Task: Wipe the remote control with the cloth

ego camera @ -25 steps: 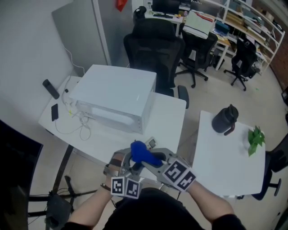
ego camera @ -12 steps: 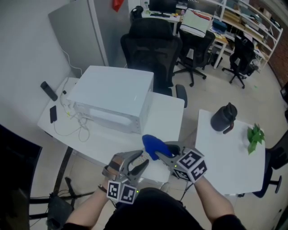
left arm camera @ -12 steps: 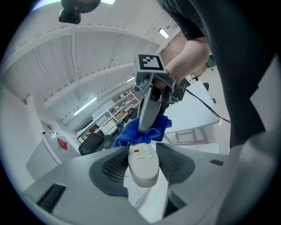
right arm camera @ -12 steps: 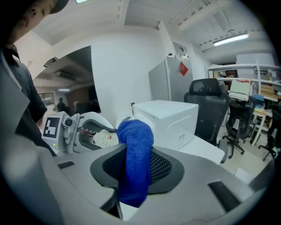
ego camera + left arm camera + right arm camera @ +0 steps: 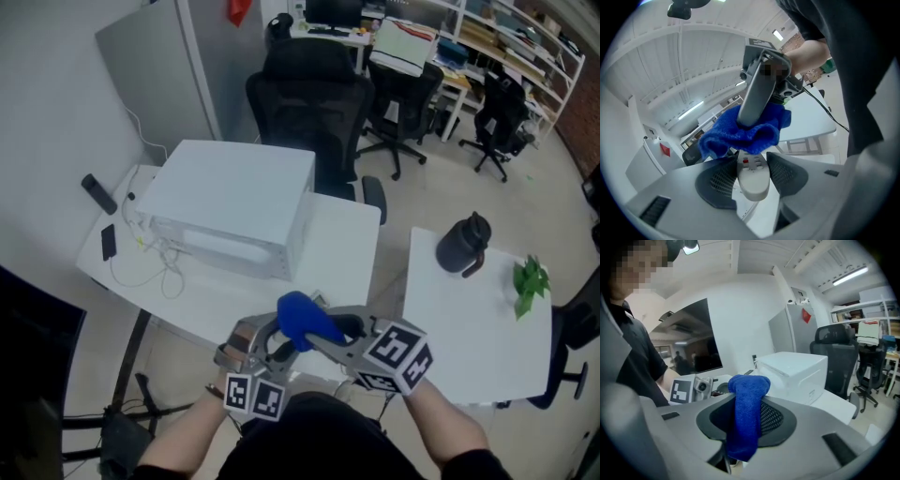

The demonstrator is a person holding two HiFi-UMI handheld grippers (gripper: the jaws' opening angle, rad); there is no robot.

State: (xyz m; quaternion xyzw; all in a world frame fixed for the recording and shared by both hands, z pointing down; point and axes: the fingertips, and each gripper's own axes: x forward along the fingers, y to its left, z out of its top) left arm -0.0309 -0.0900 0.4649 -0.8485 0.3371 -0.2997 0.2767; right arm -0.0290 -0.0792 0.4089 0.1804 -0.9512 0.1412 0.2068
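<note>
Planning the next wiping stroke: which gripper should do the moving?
Right, probably. The right gripper is shut on the blue cloth, which lies over the far end of the remote control; the left gripper just holds that remote.

No words, brand names or numbers can be read anywhere. The only printed signs are black-and-white square code patterns. They sit on the marker cube (image 5: 258,397) behind the left gripper (image 5: 286,342) and on the marker cube (image 5: 397,356) behind the right gripper (image 5: 321,335). The remote control (image 5: 752,176) between the left gripper's jaws has buttons with no legible print.
</note>
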